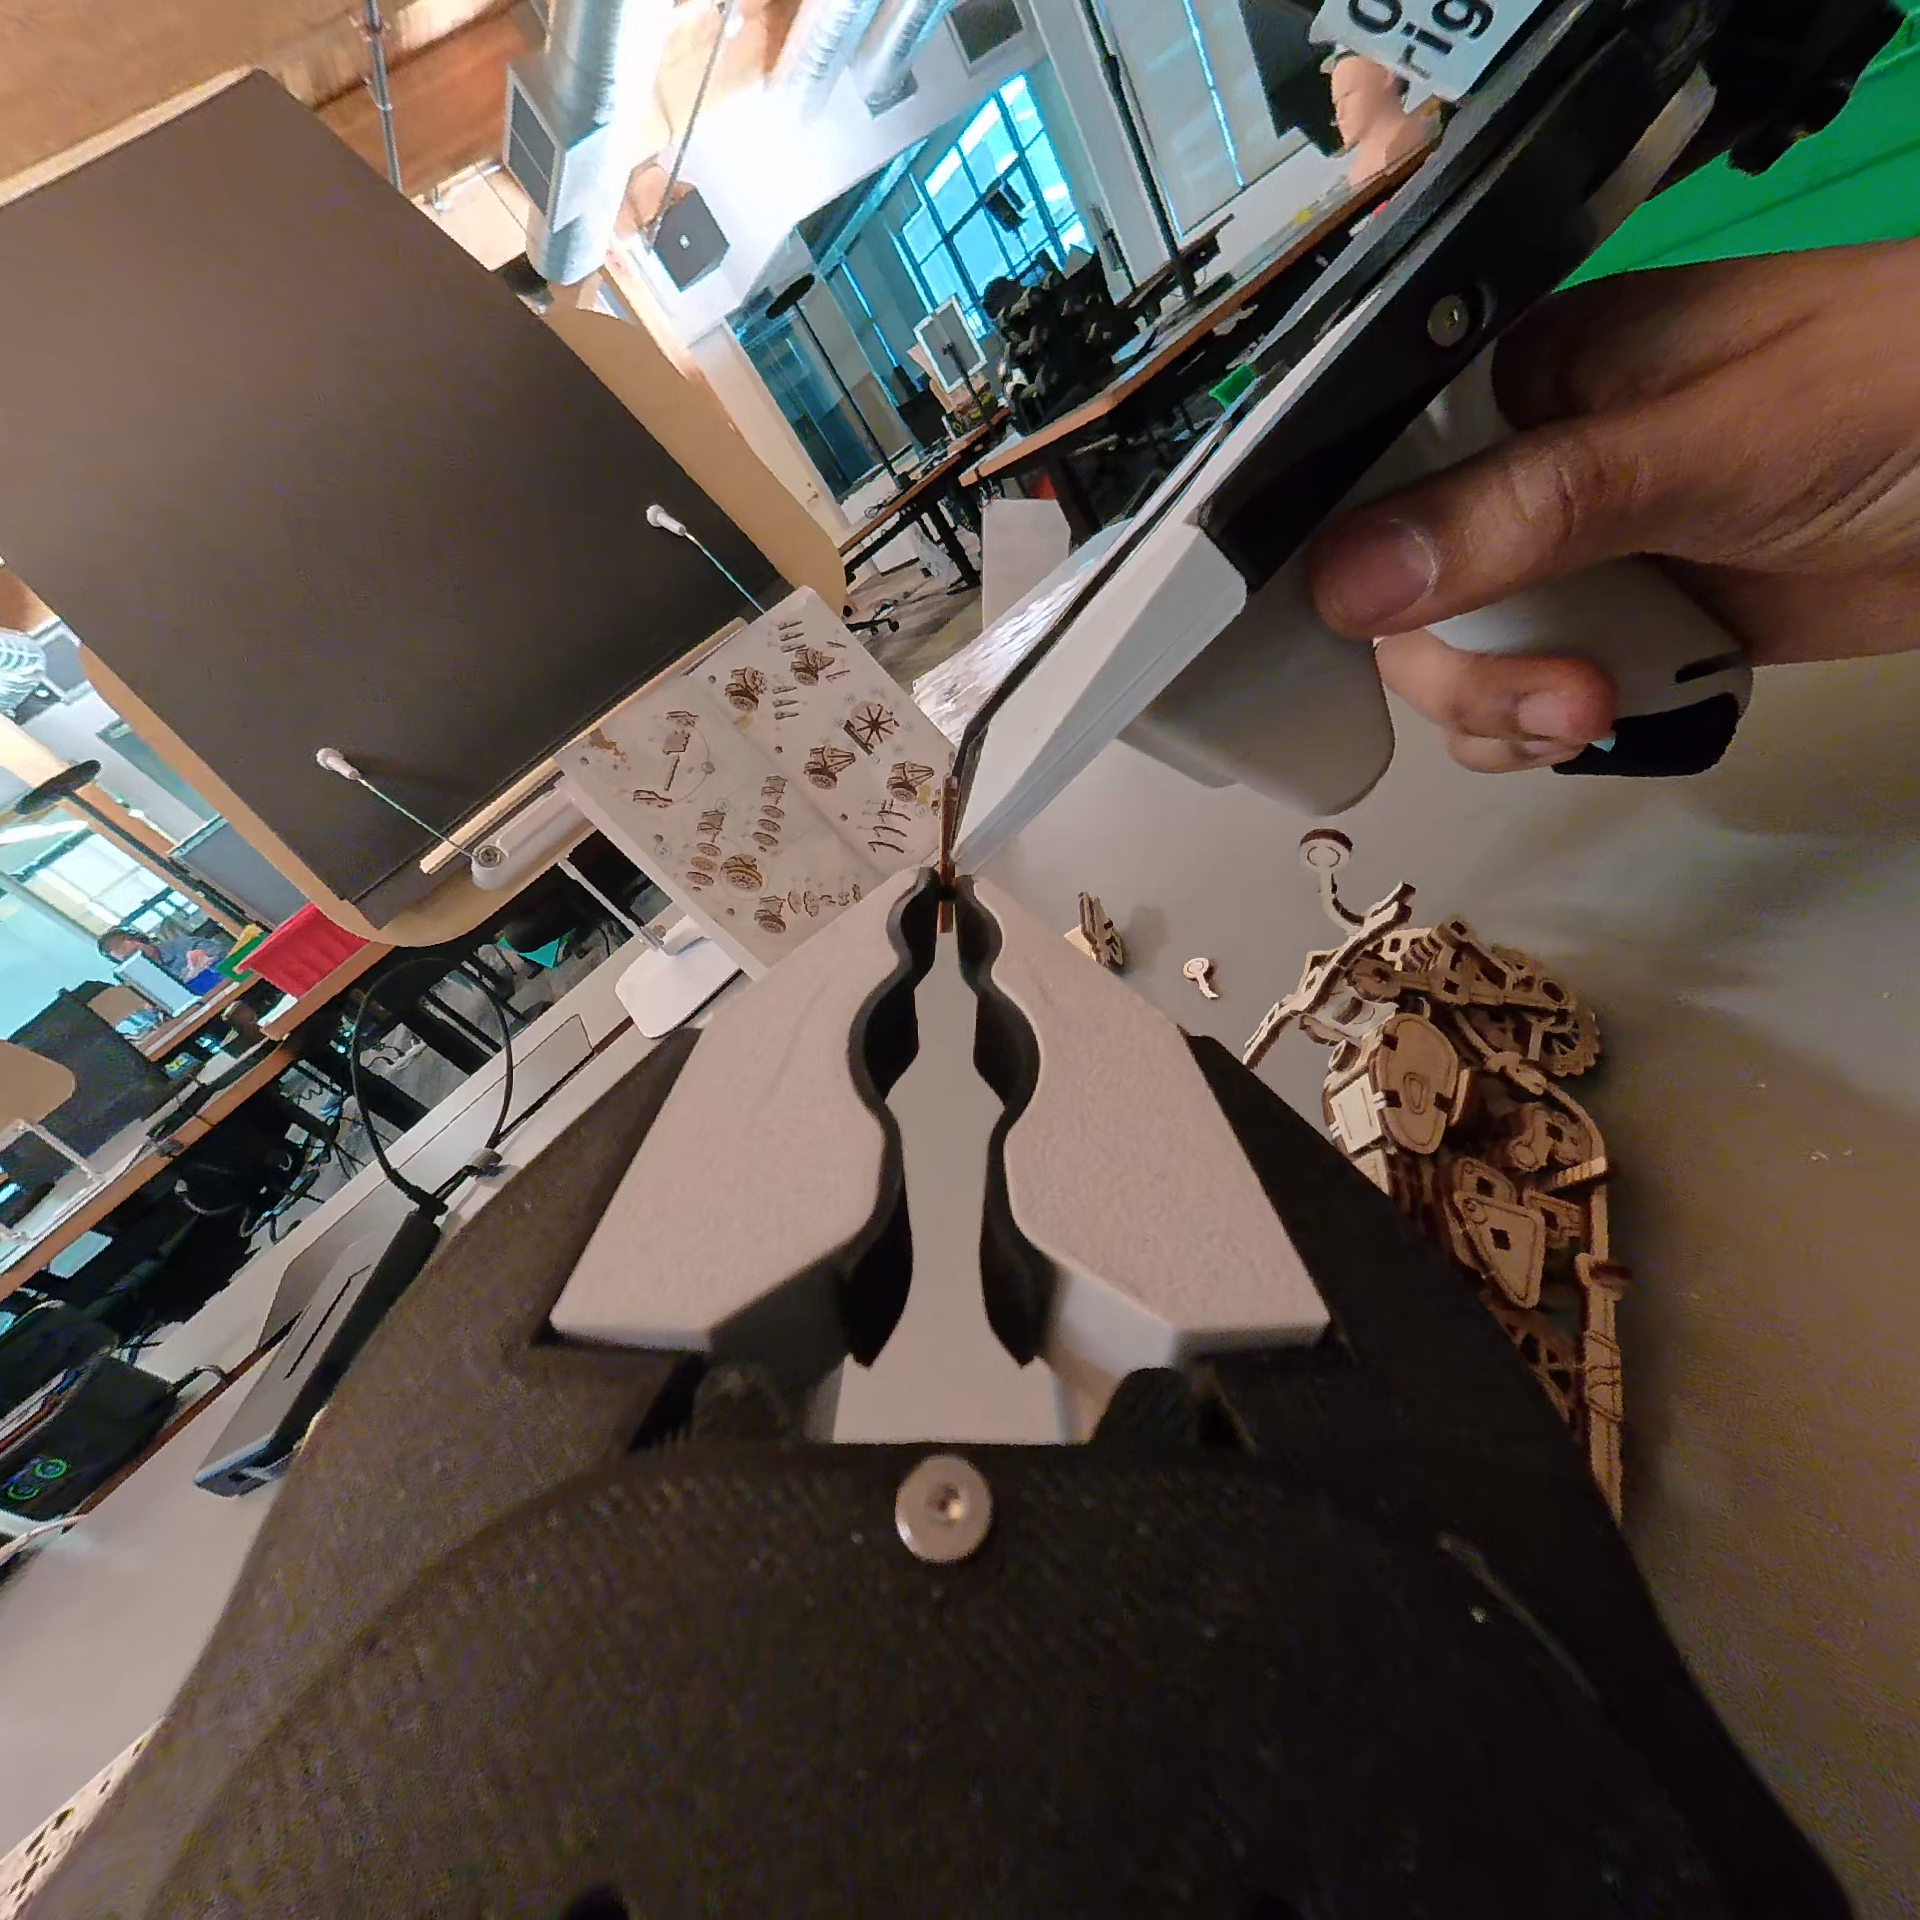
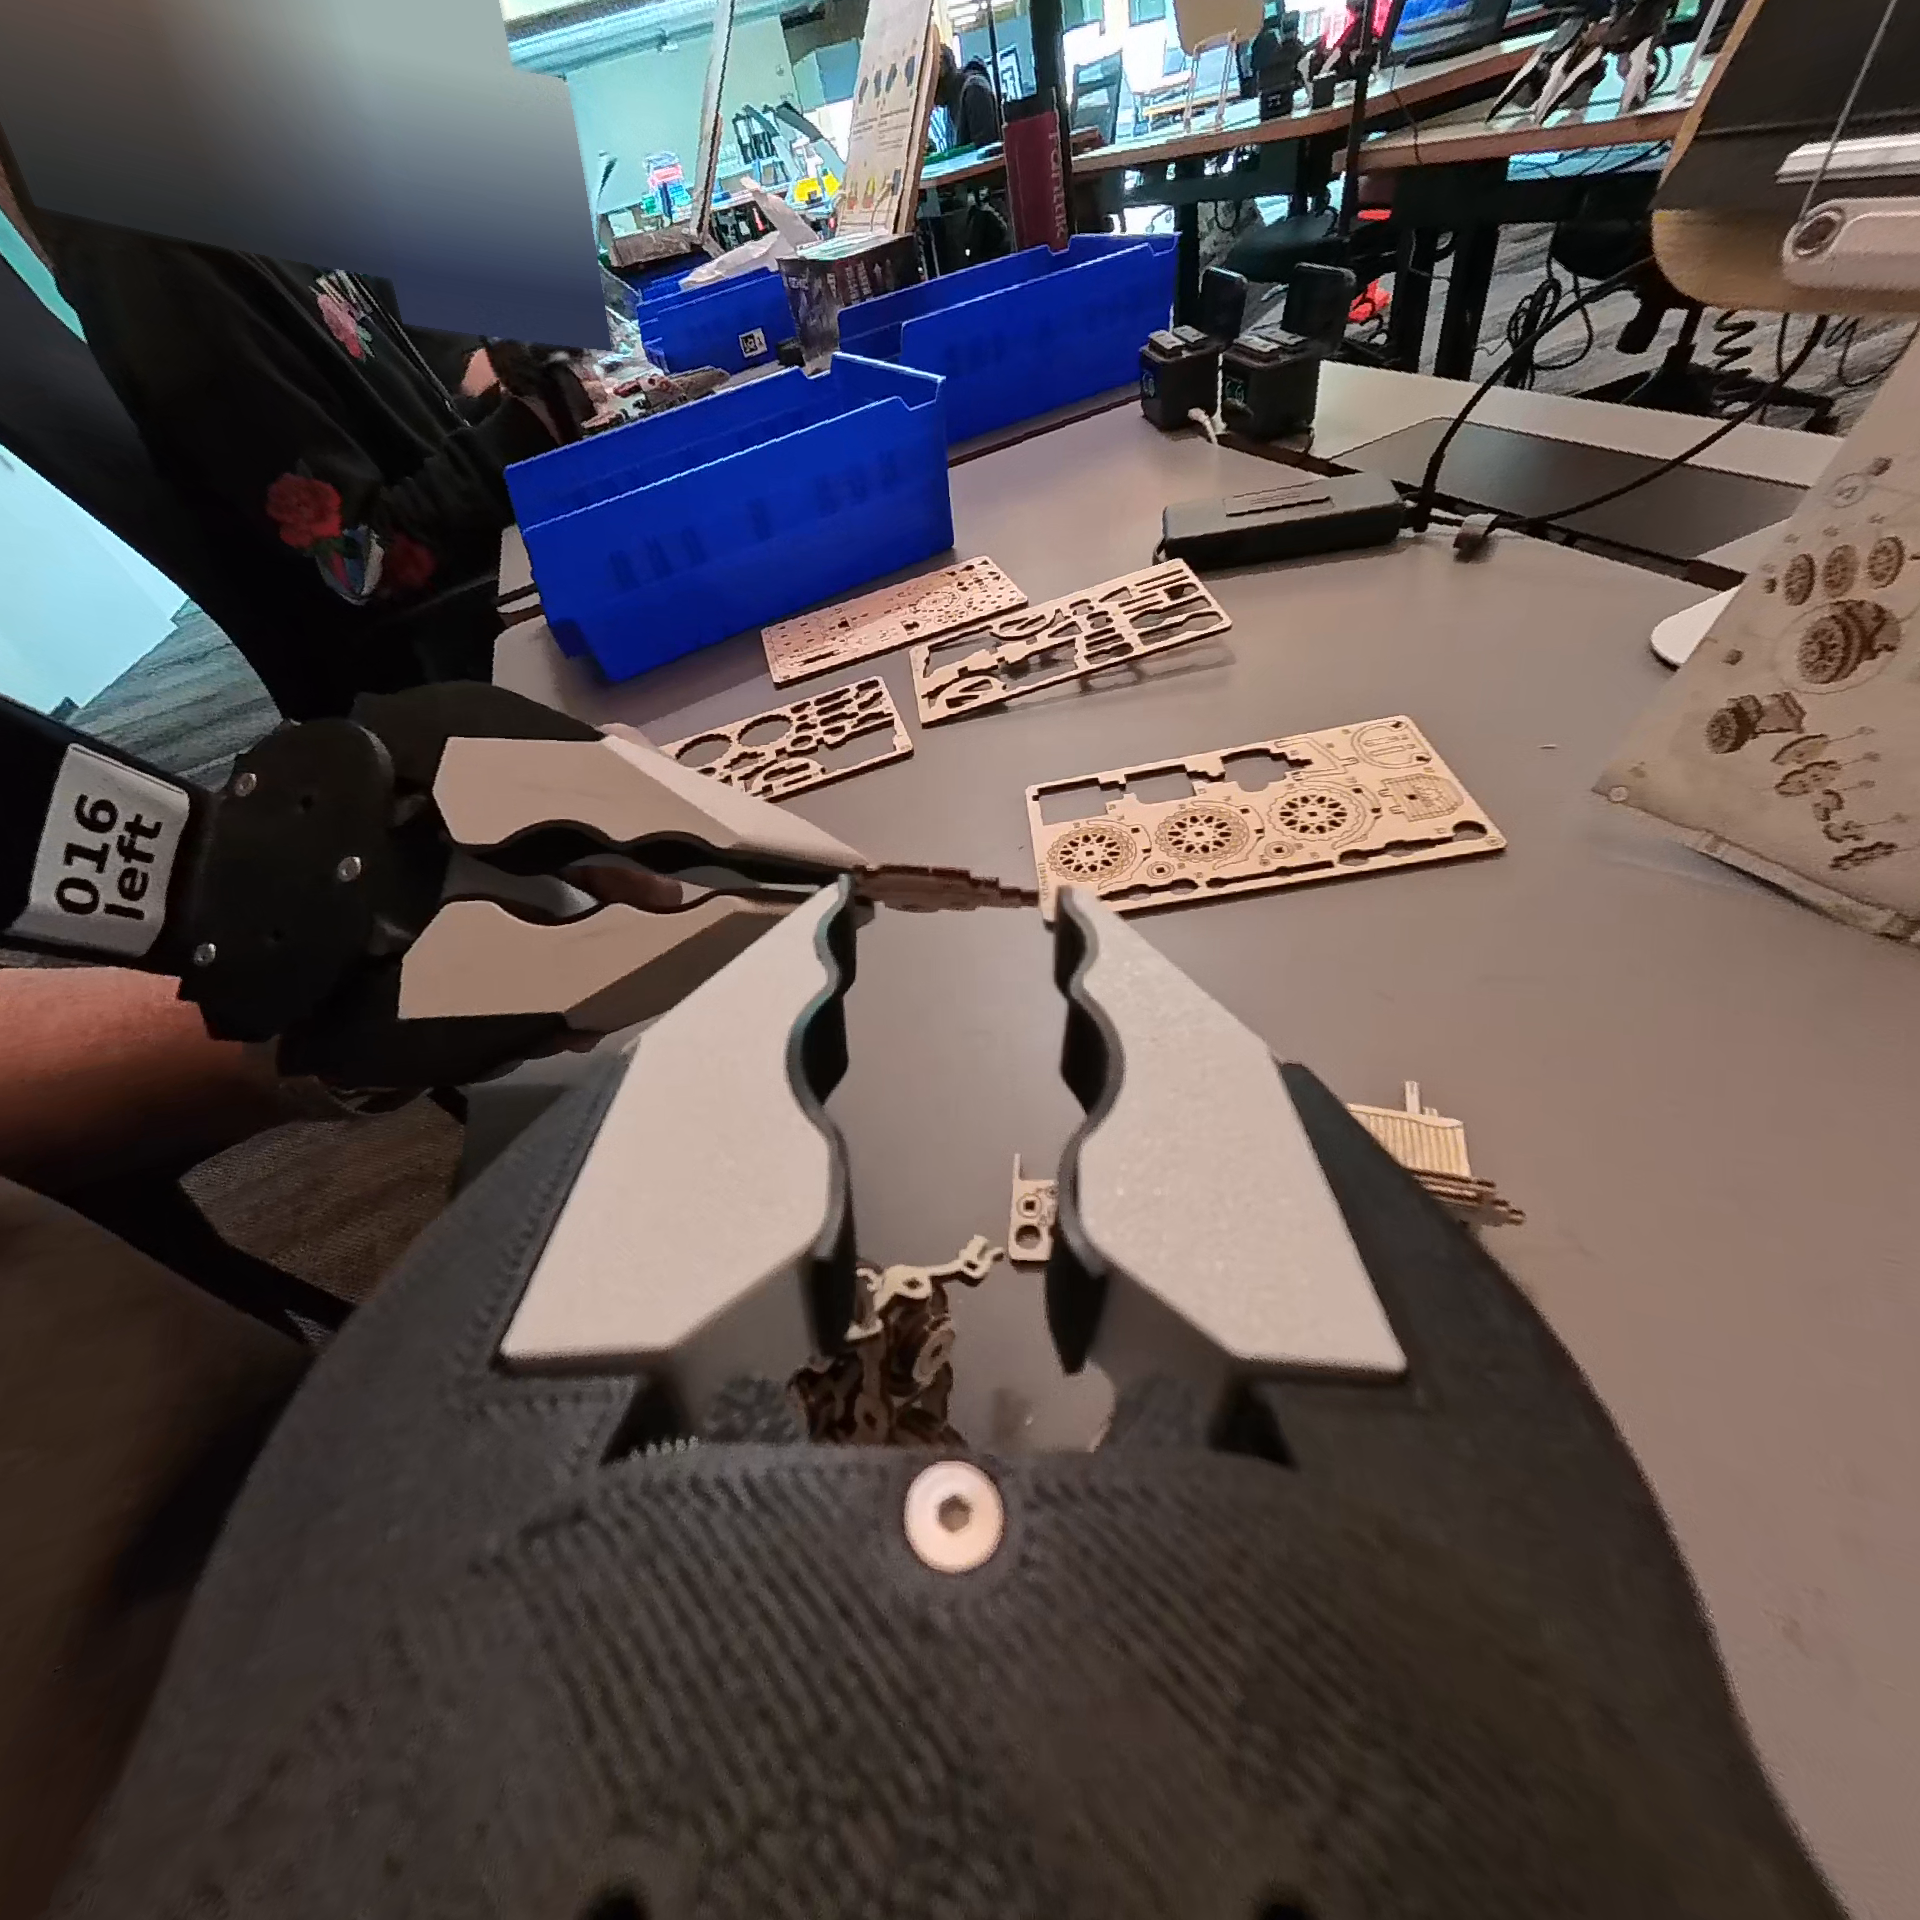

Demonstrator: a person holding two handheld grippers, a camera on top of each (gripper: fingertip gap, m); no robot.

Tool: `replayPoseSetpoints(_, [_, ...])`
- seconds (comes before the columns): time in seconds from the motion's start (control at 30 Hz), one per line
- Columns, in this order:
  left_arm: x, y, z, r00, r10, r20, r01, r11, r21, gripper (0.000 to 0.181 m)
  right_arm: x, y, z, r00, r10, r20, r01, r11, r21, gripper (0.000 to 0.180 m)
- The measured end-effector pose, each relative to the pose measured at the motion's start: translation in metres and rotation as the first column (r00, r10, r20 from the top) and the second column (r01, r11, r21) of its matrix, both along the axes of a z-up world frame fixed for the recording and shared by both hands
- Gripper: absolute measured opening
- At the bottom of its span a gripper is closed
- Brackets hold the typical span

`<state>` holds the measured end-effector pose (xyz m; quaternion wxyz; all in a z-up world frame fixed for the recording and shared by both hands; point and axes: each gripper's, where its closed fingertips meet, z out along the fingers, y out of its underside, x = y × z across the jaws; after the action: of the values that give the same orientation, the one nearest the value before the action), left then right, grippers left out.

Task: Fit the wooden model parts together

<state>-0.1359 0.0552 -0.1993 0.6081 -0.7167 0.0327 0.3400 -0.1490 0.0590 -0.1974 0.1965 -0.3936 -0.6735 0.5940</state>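
My left gripper point(image 1: 943, 891) is shut on a thin flat wooden part point(image 1: 947, 842) that sticks out past its tips. In the right wrist view the left gripper point(image 2: 857, 871) comes in from the left and holds this part point(image 2: 940, 885) level above the table. My right gripper point(image 2: 951, 899) is open, with the part's free end lying between its fingertips. It shows in the left wrist view point(image 1: 966, 821), held by a hand, coming from the upper right. The part-built wooden model point(image 1: 1455, 1122) lies on the table to the right, and also shows below the right gripper point(image 2: 894, 1351).
Several cut wooden sheets point(image 2: 1262, 810) lie on the grey table point(image 2: 1455, 987) ahead, with blue bins point(image 2: 738, 509) behind them. An instruction sheet point(image 1: 769, 779) stands on a holder. Small loose parts point(image 1: 1101, 930) lie near the model. A person in dark clothes sits at left point(image 2: 260, 436). Both grippers' tips are close together, under 4 cm apart.
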Motion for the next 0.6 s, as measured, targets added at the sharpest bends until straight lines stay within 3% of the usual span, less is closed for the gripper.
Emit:
replayPoseSetpoints(0.03, [0.0,0.0,0.0,1.0,0.0,-0.001,0.0,1.0,0.0,0.002,-0.0001,0.0006,0.0,1.0,-0.003,-0.001,0.003,1.0,0.001,0.038])
replayPoseSetpoints(0.6, [0.0019,0.0006,-0.0002,0.998,0.015,-0.056,-0.016,1.0,-0.02,0.002,0.0038,-0.0014,0.0052,1.0,0.013,-0.014,-0.014,1.0,-0.025,0.026])
